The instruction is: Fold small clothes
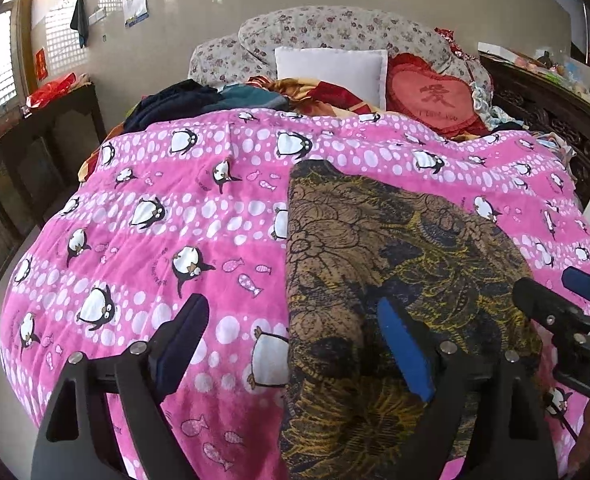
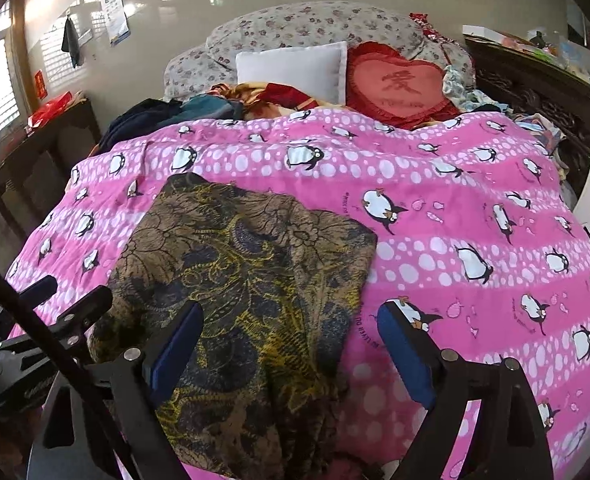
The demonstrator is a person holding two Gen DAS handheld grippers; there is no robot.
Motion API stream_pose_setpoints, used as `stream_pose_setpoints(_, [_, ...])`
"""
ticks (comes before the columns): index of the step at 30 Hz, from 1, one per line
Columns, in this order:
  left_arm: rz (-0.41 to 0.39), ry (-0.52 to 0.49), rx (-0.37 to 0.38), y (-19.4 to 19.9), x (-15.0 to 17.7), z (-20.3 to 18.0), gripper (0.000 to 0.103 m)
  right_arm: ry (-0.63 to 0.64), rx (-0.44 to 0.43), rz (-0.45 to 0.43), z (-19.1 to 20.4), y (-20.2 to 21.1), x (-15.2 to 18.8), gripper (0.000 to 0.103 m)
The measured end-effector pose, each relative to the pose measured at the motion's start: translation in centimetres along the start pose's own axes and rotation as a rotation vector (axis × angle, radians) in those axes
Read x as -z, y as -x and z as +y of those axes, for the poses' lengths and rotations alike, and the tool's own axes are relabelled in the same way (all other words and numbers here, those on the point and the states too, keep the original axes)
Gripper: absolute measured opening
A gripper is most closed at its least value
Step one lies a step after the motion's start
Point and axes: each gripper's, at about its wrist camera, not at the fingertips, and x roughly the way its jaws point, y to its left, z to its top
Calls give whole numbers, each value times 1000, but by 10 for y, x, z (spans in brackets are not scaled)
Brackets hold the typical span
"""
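A brown garment point(image 1: 375, 264) with dark blue and yellow floral print lies flat on the pink penguin blanket point(image 1: 155, 216). My left gripper point(image 1: 291, 332) is open above the garment's left edge, one finger over the blanket, one over the cloth. In the right wrist view the same garment point(image 2: 251, 272) lies left of centre. My right gripper point(image 2: 291, 336) is open above its right edge, holding nothing. The right gripper also shows at the right edge of the left wrist view point(image 1: 559, 300), and the left gripper at the left edge of the right wrist view point(image 2: 67, 300).
At the bed's head lie a white pillow point(image 1: 331, 68), a red heart cushion point(image 1: 435, 100), a floral quilt point(image 1: 335, 28) and a heap of dark clothes point(image 1: 183, 100). A dark wooden table point(image 1: 35, 136) stands left; a carved dark cabinet point(image 1: 551, 112) stands right.
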Motion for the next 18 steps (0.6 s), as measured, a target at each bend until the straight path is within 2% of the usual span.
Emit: stream_pose_setpoints(18, [6, 16, 12, 4, 2, -3, 87, 2, -7, 11, 5, -1, 2, 93])
